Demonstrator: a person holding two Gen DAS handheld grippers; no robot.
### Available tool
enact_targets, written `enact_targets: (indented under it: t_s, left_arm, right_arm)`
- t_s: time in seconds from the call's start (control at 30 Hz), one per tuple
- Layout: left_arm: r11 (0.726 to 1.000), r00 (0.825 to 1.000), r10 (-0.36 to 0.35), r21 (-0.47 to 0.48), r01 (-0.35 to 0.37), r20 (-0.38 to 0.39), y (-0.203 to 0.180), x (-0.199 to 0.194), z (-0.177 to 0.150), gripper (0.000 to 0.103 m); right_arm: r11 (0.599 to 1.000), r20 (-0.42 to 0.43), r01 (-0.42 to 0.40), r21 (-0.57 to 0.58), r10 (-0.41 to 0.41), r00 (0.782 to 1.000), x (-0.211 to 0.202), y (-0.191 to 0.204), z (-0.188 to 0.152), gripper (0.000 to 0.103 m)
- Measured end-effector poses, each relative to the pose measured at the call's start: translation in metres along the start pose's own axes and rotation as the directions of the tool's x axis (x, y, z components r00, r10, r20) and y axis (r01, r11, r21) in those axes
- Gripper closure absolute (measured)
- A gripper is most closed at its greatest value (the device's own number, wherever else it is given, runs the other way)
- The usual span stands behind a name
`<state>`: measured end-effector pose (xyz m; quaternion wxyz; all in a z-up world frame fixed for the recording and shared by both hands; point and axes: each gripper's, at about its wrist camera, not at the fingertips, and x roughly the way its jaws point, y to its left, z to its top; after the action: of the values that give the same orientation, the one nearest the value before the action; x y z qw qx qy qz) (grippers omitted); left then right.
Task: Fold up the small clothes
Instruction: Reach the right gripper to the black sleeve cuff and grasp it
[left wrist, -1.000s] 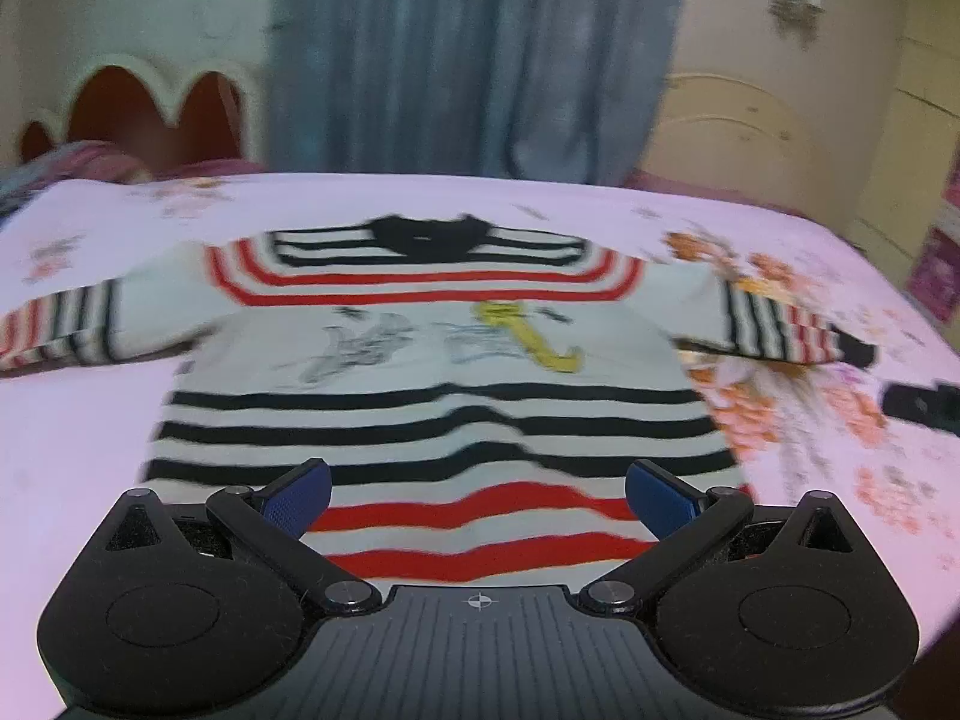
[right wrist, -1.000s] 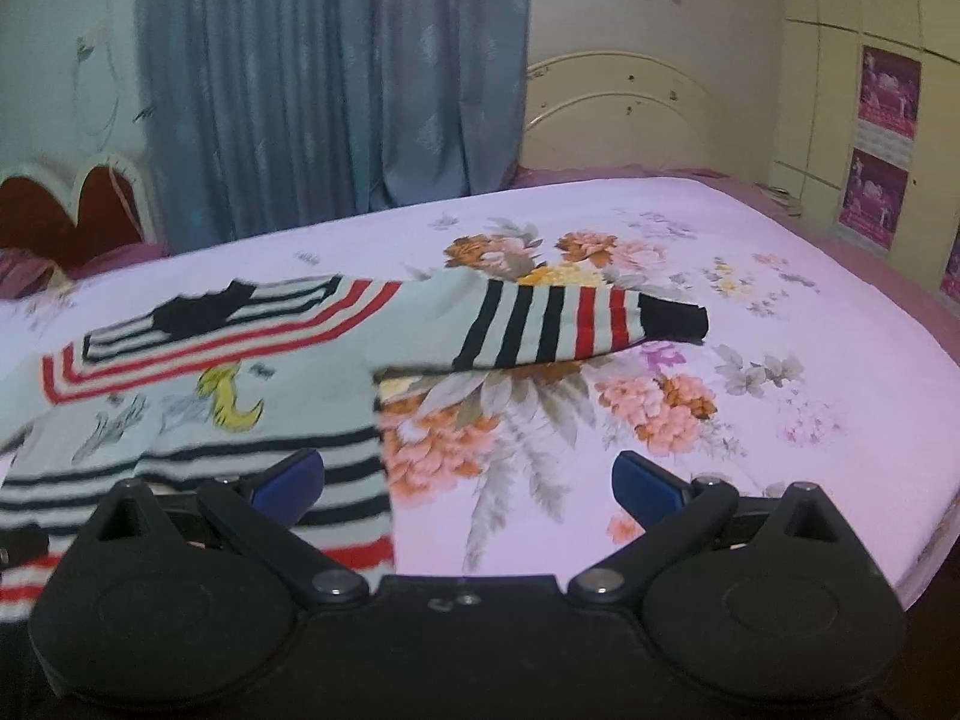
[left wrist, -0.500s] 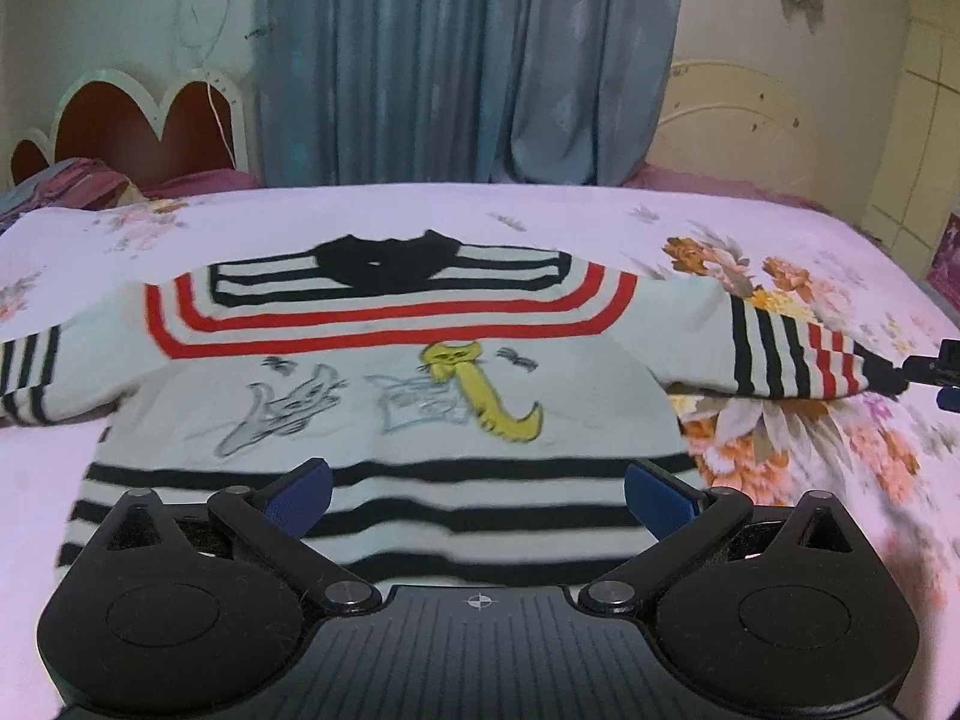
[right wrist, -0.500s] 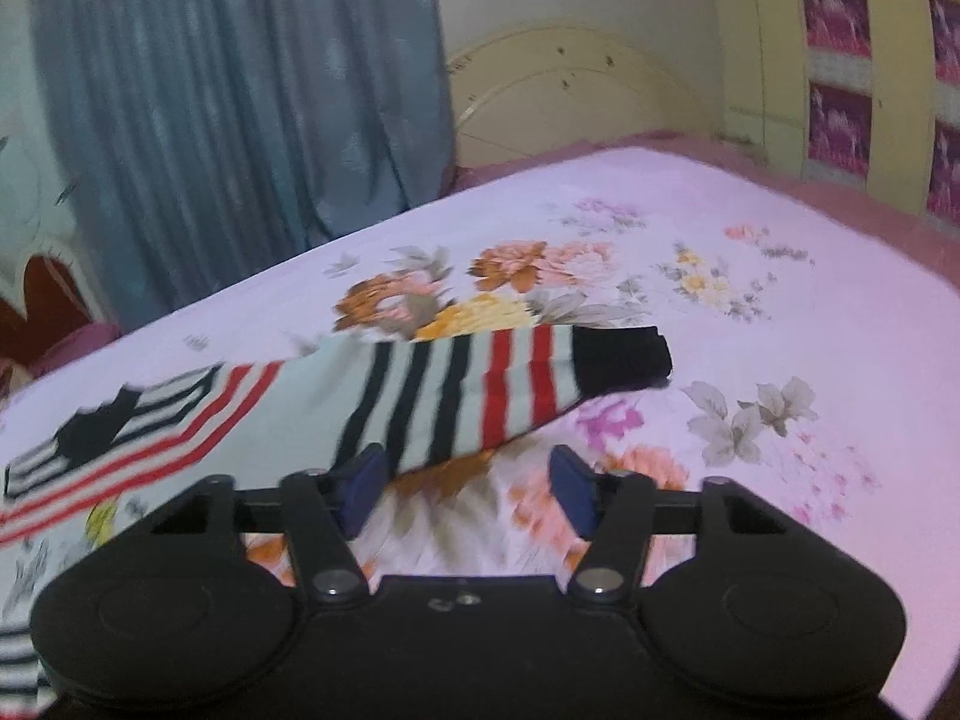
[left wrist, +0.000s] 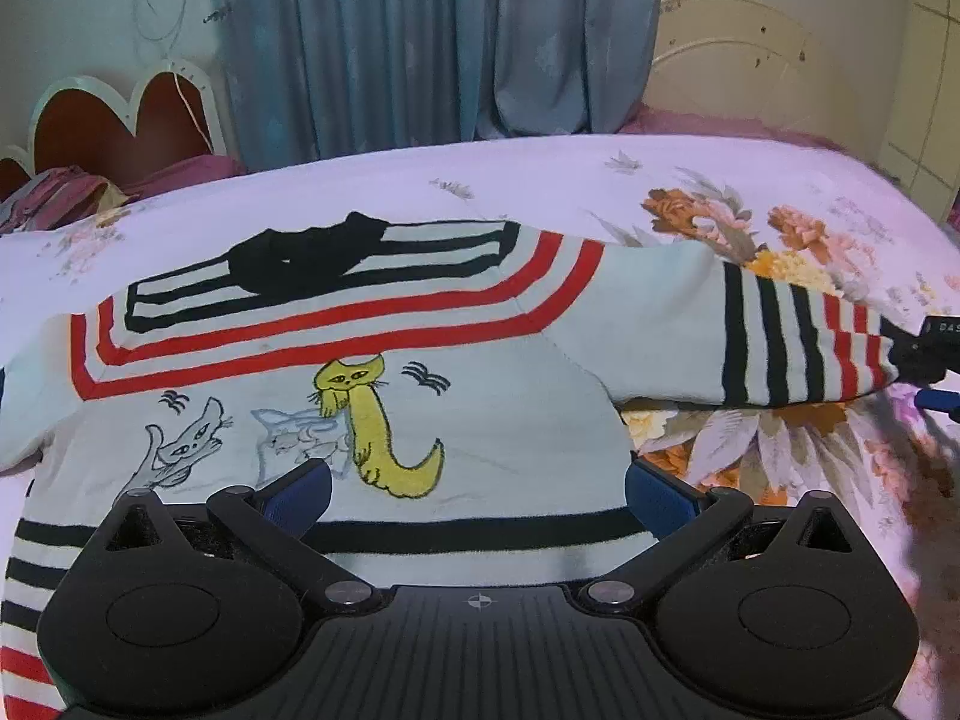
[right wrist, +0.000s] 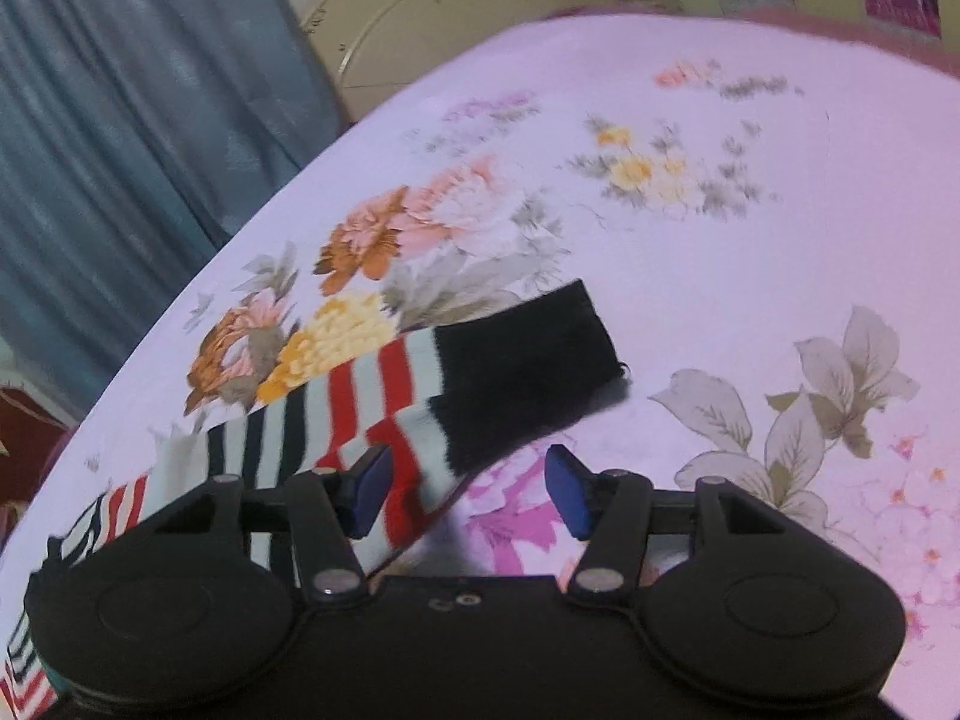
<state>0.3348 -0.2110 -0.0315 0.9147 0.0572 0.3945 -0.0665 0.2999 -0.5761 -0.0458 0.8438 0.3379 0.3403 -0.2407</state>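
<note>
A small white sweater (left wrist: 492, 414) with black and red stripes and cartoon cats lies flat, face up, on the bed. My left gripper (left wrist: 477, 495) is open and empty, over the sweater's chest. The sweater's right sleeve (left wrist: 798, 348) stretches out to the right. In the right wrist view that sleeve's black cuff (right wrist: 528, 366) lies just ahead of my right gripper (right wrist: 468, 486), which is open, with the striped end of the sleeve between its blue pads (right wrist: 369, 489). The right gripper also shows at the right edge of the left wrist view (left wrist: 936, 354).
The bed has a pink floral sheet (right wrist: 750, 228). A cream headboard (left wrist: 738, 60) and blue curtain (left wrist: 432, 42) stand behind it. A red scalloped headboard (left wrist: 120, 126) and bunched bedding (left wrist: 54, 192) are at the far left.
My left gripper has moved forward over the sweater, from its hem to its chest. My right gripper has moved in close to the right sleeve's cuff and its jaws have narrowed.
</note>
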Motion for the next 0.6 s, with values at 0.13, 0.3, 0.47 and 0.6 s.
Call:
enact_targets:
  t_s: [0.13,0.3,0.47,0.6]
  left_arm:
    - [1.0,1.0,0.013,0.002,-0.013,0.002,-0.003,0.004,0.008,0.0]
    - [1.0,1.0,0.016,0.013,-0.016,0.009,-0.004,0.005,0.017,0.0]
    - [1.0,0.999,0.029,0.011,-0.029,0.031,0.01,0.005,0.024,0.0]
    - [0.998,0.998,0.061,0.015,-0.061,-0.019,0.039,0.017,0.025,0.0]
  right_arm:
    - [0.999,-0.004,-0.022,0.032,0.022,1.0,0.009,-0.008,0.0,0.051]
    - [0.993,0.029,-0.076,0.09,0.074,0.997,0.013,-0.016,0.002,0.063]
    - [0.997,0.04,-0.074,0.027,0.073,0.997,0.013,-0.016,0.006,0.096]
    - [0.999,0.008,0.012,-0.031,-0.012,1.0,0.023,-0.009,0.004,0.096]
